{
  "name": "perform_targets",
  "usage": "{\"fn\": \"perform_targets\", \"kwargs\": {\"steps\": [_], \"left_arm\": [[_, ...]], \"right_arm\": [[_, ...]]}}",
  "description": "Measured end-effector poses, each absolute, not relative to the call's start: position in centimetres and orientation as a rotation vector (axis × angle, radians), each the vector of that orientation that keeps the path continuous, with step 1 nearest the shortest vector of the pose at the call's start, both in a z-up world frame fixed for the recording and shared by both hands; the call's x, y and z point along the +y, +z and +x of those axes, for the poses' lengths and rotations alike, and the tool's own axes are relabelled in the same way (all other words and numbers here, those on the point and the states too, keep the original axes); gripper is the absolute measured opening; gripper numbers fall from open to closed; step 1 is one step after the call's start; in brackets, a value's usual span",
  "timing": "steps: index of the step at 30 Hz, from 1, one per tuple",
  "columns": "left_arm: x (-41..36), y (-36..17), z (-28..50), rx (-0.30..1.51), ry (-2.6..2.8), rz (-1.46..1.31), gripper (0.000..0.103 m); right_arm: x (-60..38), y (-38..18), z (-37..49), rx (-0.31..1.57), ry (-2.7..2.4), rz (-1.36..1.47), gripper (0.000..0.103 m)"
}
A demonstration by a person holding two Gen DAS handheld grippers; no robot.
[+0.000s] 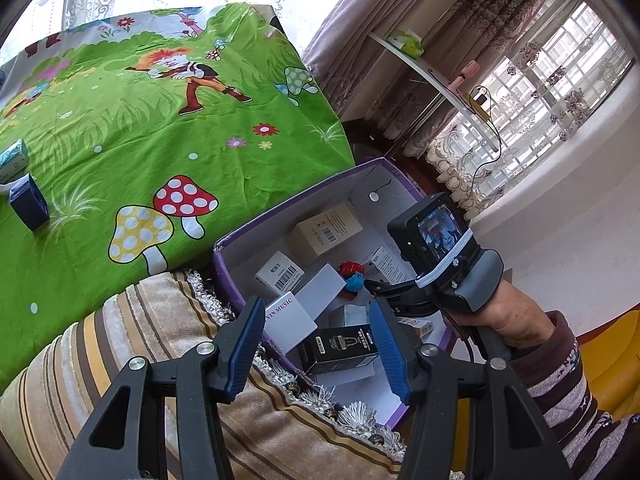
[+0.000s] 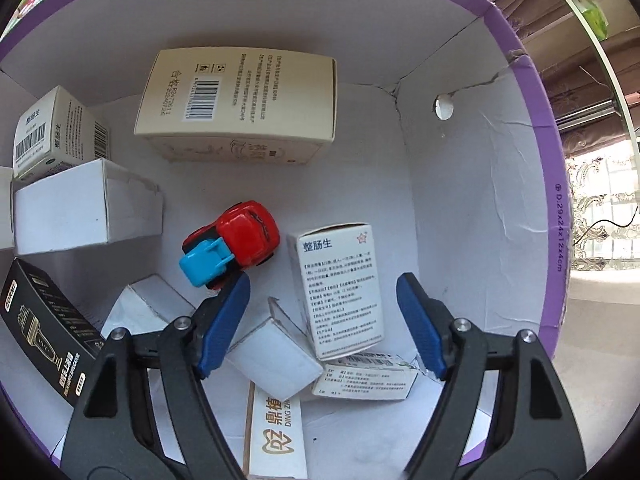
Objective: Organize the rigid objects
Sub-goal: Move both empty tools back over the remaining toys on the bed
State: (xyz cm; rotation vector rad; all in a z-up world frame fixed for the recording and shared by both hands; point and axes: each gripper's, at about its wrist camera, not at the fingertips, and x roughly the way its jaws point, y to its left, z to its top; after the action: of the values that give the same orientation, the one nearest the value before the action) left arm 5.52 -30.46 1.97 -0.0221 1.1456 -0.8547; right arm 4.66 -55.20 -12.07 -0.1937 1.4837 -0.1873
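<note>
Nearest, the right gripper points down into the purple box with its jaws spread wide; a white medicine carton stands between the blue pads, but neither pad presses on it, so I judge it either just let go or about to be taken, and cannot tell which; beside it lie a red and blue toy car, a black carton, several plain white cartons and, against the far wall, a large cream carton; the left gripper hangs above the near rim of the same box with its jaws moderately apart and nothing pinched between them, the black carton merely showing through the gap; the box rests at the edge of a striped, fringed cover; farther off, on the green cartoon sheet, a dark blue carton and a teal packet lie well apart from the box; so, as a judgement, most of the gathering looks done, with many rigid things already inside the box, while at least those two on the sheet are left to bring over; whether more remain outside these views cannot be said.
</note>
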Motion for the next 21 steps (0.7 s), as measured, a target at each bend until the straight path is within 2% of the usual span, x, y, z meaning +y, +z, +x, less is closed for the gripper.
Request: {"fn": "perform_targets", "kwargs": {"steps": [10,16,21], "left_arm": [[-26.4,3.1,7.0,1.1,-0.79,-0.056,0.056],[-20.9,3.3,8.9,1.071,-0.69,-0.09,0.056],[-15.5,2.5,10.5,1.074,-0.593,-0.143,0.056]], "right_arm": [[-51.8,-2.1,2.9,1.227,-0.159,-0.134,0.079],[-46.7,0.6,5.3,1.084,-0.085,-0.113,0.079],[-43.1,2.0,8.0,1.034,-0.013,-0.12,0.079]]}}
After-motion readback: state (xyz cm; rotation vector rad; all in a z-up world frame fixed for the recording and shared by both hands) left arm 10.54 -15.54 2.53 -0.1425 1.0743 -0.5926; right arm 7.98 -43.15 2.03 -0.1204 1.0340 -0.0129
